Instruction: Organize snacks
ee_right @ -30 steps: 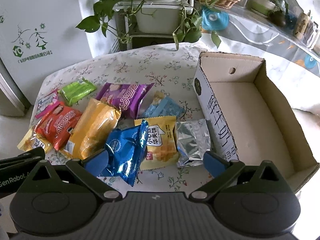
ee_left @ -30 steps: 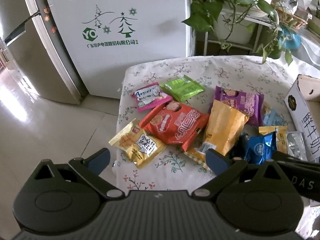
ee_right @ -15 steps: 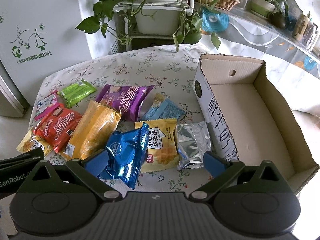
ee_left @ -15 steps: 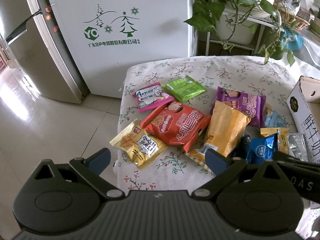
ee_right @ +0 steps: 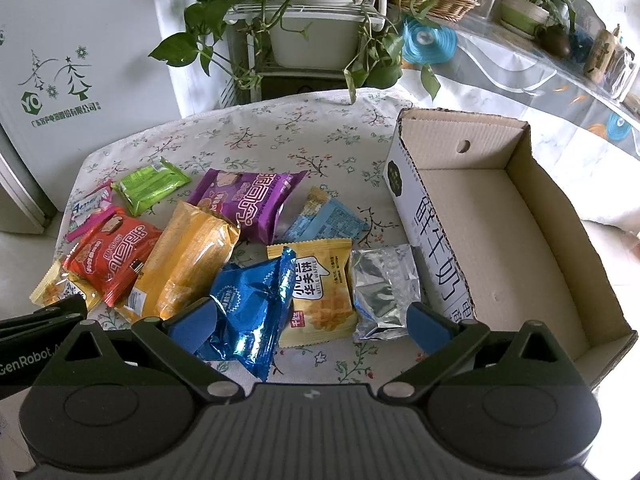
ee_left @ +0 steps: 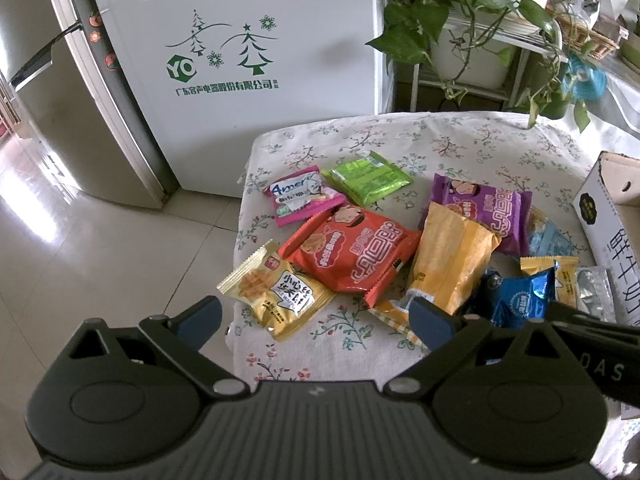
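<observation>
Your left tool (ee_left: 316, 320) and right tool (ee_right: 306, 324) both hover with jaws spread wide and nothing between them, above the near edge of a tabletop (ee_right: 248, 136) covered in a floral cloth.

Take the empty cardboard box (ee_right: 500, 232) as your landmark. It sits at the right end of the tabletop, its long axis running from near to far, open side up. All snacks lie to its left. A silver packet (ee_right: 382, 290) lies just beside the box wall. Left of that is a yellow waffle packet (ee_right: 320, 292), upright to your view, then a crumpled blue foil packet (ee_right: 248, 308) just ahead of your right tool's left finger. A light blue packet (ee_right: 326, 220) lies farther back. An orange bag (ee_right: 188, 260) points away from you, long axis near to far, overlapping a purple packet (ee_right: 248, 200). Farthest from the box lie a red packet (ee_left: 352, 254), a green packet (ee_left: 366, 178), a pink packet (ee_left: 302, 196), and another yellow waffle packet (ee_left: 276, 292) just ahead of your left tool.
</observation>
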The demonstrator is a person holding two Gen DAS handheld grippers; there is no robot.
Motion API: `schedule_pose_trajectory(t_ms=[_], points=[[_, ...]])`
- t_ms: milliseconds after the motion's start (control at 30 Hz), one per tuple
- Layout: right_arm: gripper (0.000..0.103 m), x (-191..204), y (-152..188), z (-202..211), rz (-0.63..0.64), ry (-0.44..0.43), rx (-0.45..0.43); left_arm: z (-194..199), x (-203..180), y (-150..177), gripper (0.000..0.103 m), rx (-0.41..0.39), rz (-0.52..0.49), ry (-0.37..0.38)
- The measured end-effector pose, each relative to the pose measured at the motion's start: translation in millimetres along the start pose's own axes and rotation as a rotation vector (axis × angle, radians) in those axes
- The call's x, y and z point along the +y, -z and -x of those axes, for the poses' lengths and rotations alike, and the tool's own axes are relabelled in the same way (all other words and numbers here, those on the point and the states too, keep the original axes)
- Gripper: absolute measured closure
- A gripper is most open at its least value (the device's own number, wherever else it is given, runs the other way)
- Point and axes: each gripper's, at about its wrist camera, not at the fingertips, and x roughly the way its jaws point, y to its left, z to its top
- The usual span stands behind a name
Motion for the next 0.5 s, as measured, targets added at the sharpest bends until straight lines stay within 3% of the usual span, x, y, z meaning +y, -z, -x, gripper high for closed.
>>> schedule_pose_trajectory(t_ms=[500], points=[[0.000, 2.5, -0.3, 0.5, 0.009, 0.011, -0.004, -0.1, -2.1, -0.4, 0.005, 0.004, -0.004, 0.005]])
